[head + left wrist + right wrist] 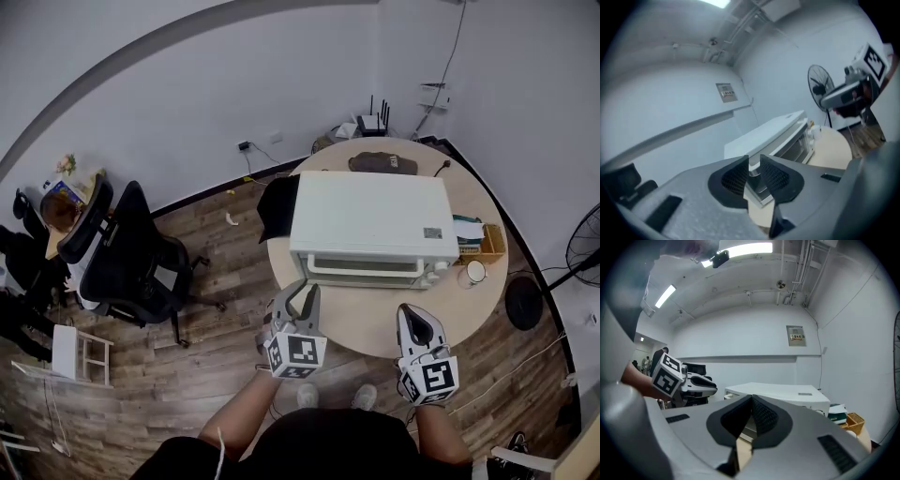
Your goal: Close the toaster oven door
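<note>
Left hand-held gripper (302, 291) is held released, empty, just before toaster oven (366, 220) front-left corner; right hand-held gripper (409, 315) is clenched, empty, over bare table (367, 328) edge.

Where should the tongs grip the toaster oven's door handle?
Mid-span of the handle bar, coming straight at the front face. The bar runs level across the toaster oven's door and seems to stand proud of it, so one jaw above and one below should fit.

Before me stands a round beige table (367, 323) on brown plank flooring (216, 239). Near its right edge I see a white cup (472, 273), close to a woven basket (489, 242). A black office chair (131, 258) sits off to the left and a black pedestal fan (586, 246) off to the right.
</note>
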The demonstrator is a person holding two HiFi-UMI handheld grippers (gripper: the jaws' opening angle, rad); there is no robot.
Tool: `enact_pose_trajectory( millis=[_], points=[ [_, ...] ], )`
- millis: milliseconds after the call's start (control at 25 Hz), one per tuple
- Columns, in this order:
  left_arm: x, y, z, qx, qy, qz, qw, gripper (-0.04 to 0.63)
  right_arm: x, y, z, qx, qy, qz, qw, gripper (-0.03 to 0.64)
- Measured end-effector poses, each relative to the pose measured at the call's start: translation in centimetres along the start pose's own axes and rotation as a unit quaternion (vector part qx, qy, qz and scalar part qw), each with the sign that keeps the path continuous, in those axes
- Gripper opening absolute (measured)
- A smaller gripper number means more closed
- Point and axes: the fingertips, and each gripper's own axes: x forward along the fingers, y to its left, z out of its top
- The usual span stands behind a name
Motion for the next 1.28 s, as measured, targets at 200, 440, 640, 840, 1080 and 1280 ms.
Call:
enact_pose_trajectory(
  millis=[200,440,640,840,1080,1280],
  points=[
    [-1.6,-1.7,1.8,-0.124,-0.035,-0.039,0.9909,0.008,0.5,0.2,0.7,-0.014,-0.002,0.011,1.000,-0.003],
    [-2.6,-1.8,2.3,-0.190,-0.061,-0.058,0.9782,0.008,1.0,0.8,1.0,-0.055,0.016,0.018,0.998,-0.005],
    [-3.0,-1.1,1.5,-0.219,-0.065,-0.057,0.9720,0.008,1.0,0.6,1.2,-0.048,0.013,0.014,0.999,-0.005],
    [-2.9,-1.0,0.8,-0.212,-0.057,-0.056,0.9740,0.008,1.1,0.3,1.2,-0.039,0.012,0.007,0.999,-0.005],
    [-2.9,-1.5,1.1,-0.197,-0.060,-0.062,0.9766,0.008,0.9,0.4,0.7,-0.037,0.021,0.003,0.999,-0.005],
    [-2.8,-2.3,1.5,-0.189,-0.059,-0.071,0.9776,0.008,0.4,0.2,0.5,-0.033,0.017,0.000,0.999,-0.005]
  ],
)
